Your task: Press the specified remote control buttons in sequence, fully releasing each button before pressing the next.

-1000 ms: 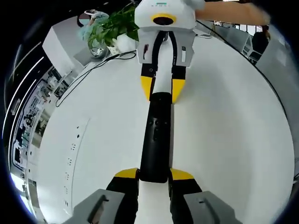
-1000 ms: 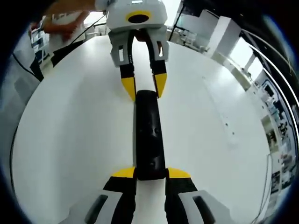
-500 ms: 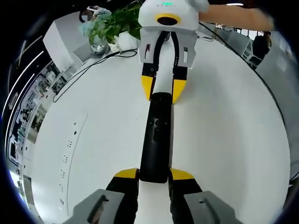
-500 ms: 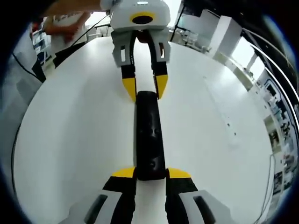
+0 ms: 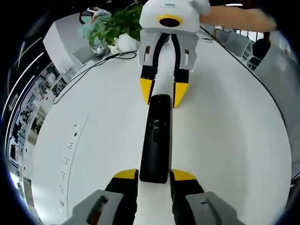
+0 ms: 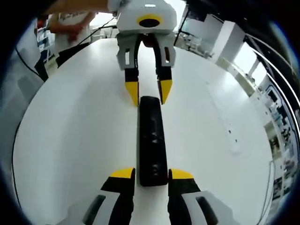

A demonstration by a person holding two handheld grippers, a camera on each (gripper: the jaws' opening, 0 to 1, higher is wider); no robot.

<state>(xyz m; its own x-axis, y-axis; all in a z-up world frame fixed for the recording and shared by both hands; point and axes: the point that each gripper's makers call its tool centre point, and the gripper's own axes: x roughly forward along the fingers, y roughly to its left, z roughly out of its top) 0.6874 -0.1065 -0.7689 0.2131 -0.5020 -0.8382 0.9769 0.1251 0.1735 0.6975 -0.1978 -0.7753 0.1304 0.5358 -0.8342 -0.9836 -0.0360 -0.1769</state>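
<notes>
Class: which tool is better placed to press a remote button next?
Right, probably. On the remote, the buttons sit nearer the right tool than the left tool; each straddles one end, jaws apart.

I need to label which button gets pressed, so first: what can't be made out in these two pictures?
- Button labels on the remote: too small and dark in both views.
- Whether either gripper touches the remote: the left gripper and right gripper flank its ends, but contact is unclear.
- Remote's underside: hidden against the table.
- Plant pot: partly behind the right gripper, left gripper view.
- Person's hand: blurred and cut off at the edge, right gripper view.
</notes>
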